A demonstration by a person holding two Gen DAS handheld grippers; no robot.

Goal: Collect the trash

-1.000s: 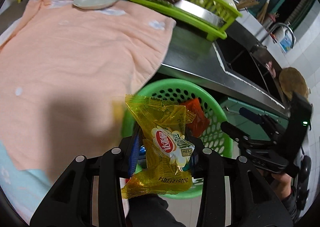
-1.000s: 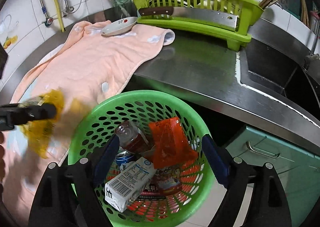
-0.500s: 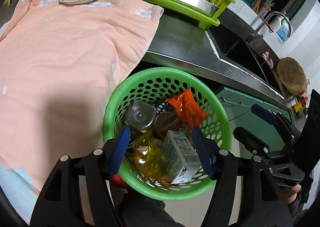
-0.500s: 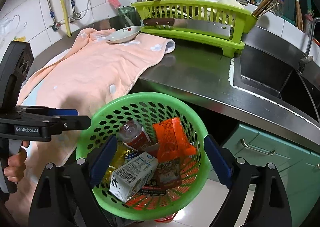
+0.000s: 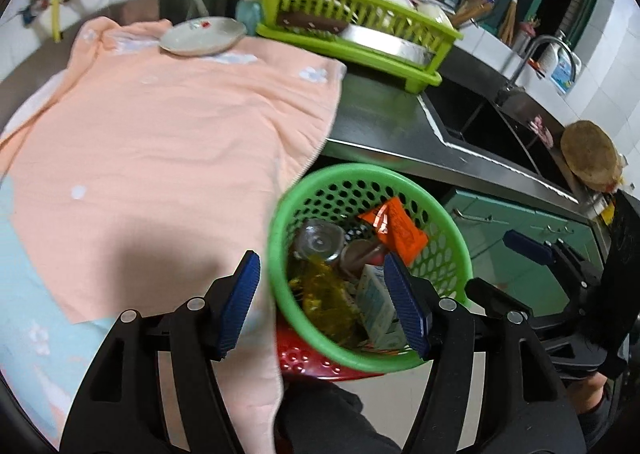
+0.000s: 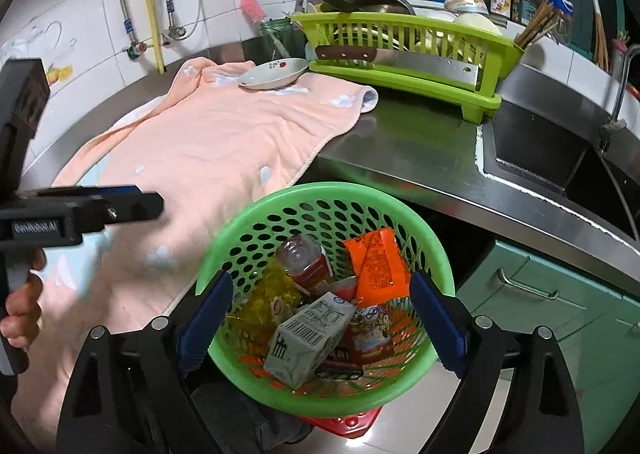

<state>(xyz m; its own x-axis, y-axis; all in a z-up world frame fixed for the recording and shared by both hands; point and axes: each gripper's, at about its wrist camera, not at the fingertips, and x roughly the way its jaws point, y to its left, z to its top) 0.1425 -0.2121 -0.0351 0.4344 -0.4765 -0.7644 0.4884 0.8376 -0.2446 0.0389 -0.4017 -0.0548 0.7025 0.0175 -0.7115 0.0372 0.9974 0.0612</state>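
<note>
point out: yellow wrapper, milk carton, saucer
yellow wrapper (image 6: 266, 300): right wrist view, crinkled middle.
milk carton (image 6: 310, 338): right wrist view, barcode face.
saucer (image 6: 274, 72): right wrist view, inner bowl.

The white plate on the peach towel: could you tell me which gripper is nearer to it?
Left, though only by a little. The left gripper hangs over the towel that the plate sits on; the right gripper hangs over the green basket, off the counter's edge.
</note>
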